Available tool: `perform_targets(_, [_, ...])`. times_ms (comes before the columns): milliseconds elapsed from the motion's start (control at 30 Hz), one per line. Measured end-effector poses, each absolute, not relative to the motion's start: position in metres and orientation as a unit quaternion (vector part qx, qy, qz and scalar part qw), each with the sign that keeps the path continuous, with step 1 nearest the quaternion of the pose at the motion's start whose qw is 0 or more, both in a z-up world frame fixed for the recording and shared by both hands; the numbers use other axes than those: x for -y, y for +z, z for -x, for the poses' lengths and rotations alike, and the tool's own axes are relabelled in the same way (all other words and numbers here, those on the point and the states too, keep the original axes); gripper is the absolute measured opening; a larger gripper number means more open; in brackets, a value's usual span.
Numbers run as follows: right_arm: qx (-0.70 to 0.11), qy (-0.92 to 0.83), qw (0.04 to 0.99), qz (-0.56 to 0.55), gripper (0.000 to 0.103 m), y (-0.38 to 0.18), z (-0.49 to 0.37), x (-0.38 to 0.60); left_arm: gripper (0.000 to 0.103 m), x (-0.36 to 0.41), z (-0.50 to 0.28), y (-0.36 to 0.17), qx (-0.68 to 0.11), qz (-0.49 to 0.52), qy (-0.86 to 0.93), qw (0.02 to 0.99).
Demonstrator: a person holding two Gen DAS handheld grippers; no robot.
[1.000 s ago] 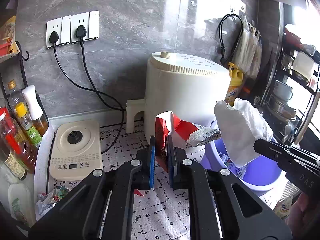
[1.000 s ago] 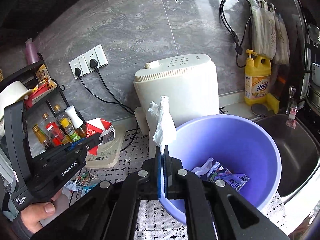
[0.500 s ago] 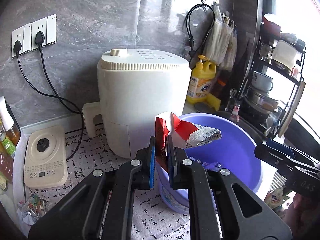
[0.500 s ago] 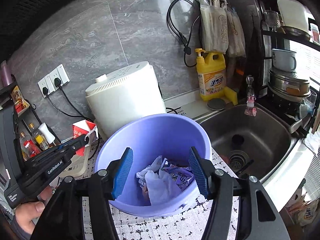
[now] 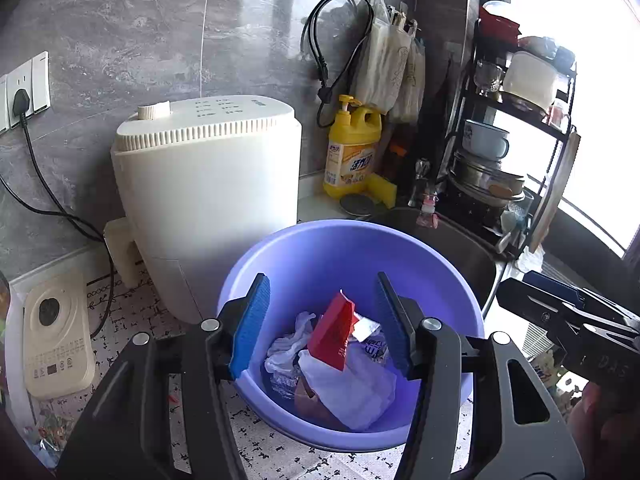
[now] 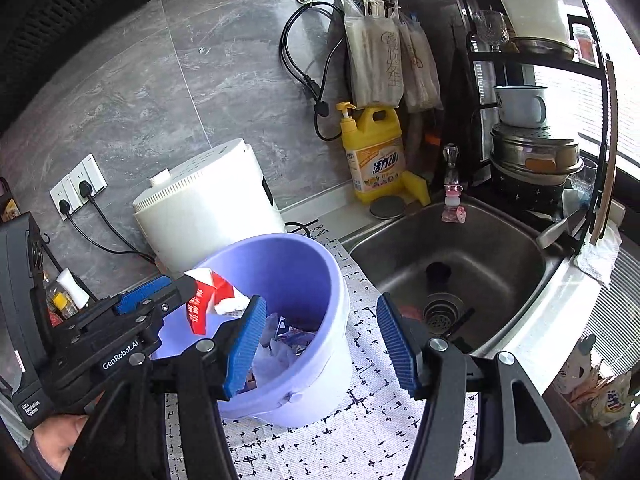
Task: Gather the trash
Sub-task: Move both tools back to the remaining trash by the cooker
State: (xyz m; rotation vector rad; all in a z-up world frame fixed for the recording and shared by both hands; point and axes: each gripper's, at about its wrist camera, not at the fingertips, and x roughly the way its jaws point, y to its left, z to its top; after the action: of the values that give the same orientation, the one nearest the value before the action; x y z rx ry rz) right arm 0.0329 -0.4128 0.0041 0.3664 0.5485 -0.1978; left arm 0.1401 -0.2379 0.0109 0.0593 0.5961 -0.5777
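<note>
Sink (image 6: 452, 248): right wrist view only

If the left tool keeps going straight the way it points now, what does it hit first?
Probably the red carton, between the opening jaws of the left tool, above the trash in the purple bucket. Depth is unclear.

Two close wrist views, shared bucket (image 5: 280, 248)

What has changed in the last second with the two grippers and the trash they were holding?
The left gripper came over the purple bucket; its jaws are opening, and the red carton is free between them, dropping in. The right gripper let go of the white tissue, which now lies in the bucket, and stands open. The bucket, the white appliance and the yellow bottle stayed in place.
</note>
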Motion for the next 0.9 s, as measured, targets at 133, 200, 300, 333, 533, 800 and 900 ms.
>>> perform_targets(133, [-0.270, -0.086, 0.942, -0.181, 0.058, 0.004, -0.035, 0.405, 0.073, 0.219, -0.145, 0.012, -0.292, -0.025, -0.249, 0.923])
perform_targets(200, [-0.271, -0.075, 0.943, -0.179, 0.058, 0.004, -0.038, 0.397, 0.078, 0.207, -0.146, 0.013, -0.290, -0.021, -0.234, 0.928])
perform_targets(300, [-0.274, -0.055, 0.944, -0.174, 0.059, 0.004, -0.046, 0.383, 0.085, 0.187, -0.145, 0.016, -0.286, -0.018, -0.210, 0.935])
perform_targets(333, [-0.276, -0.047, 0.944, -0.173, 0.059, 0.003, -0.049, 0.377, 0.087, 0.181, -0.145, 0.016, -0.285, -0.019, -0.202, 0.937])
perform_targets(533, [-0.280, -0.004, 0.947, -0.157, 0.080, 0.003, -0.065, 0.340, 0.095, 0.130, -0.141, 0.016, -0.285, -0.006, -0.144, 0.948])
perform_targets(800, [-0.284, 0.069, 0.946, -0.138, 0.095, 0.004, -0.085, 0.287, 0.097, 0.066, -0.128, 0.016, -0.283, 0.012, -0.059, 0.957])
perform_targets(900, [-0.287, 0.096, 0.944, -0.131, 0.095, 0.003, -0.091, 0.268, 0.097, 0.048, -0.121, 0.016, -0.282, 0.015, -0.032, 0.959])
